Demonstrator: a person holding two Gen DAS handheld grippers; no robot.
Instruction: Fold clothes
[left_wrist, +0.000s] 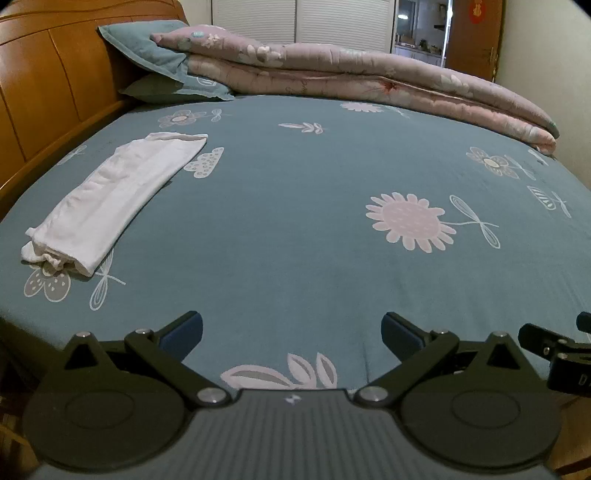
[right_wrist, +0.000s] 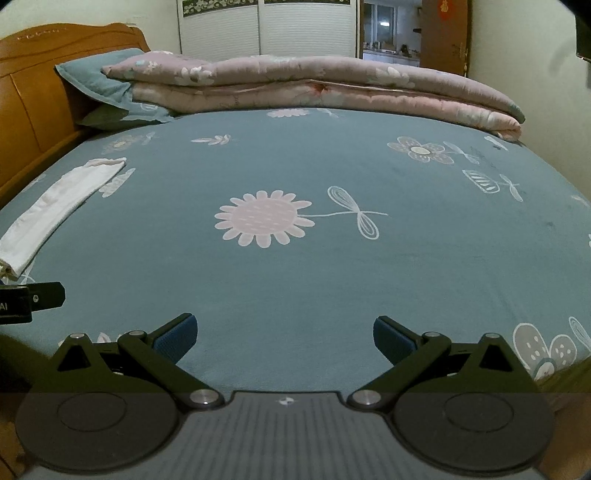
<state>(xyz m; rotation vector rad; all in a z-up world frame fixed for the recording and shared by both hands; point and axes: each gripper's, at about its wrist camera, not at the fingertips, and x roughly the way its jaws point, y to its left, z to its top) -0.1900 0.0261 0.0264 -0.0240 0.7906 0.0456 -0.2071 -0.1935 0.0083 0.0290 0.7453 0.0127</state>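
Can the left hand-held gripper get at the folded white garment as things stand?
Probably yes. The left hand-held gripper is open and empty, and only bare bedsheet lies between it and the white garment, which sits ahead to its left, with nothing on top.

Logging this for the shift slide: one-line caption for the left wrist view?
Open left gripper above the bed sheet, folded white garment lying far left.

Open sheet free across the middle; white garment lies at left, quilt and pillows block the far edge.
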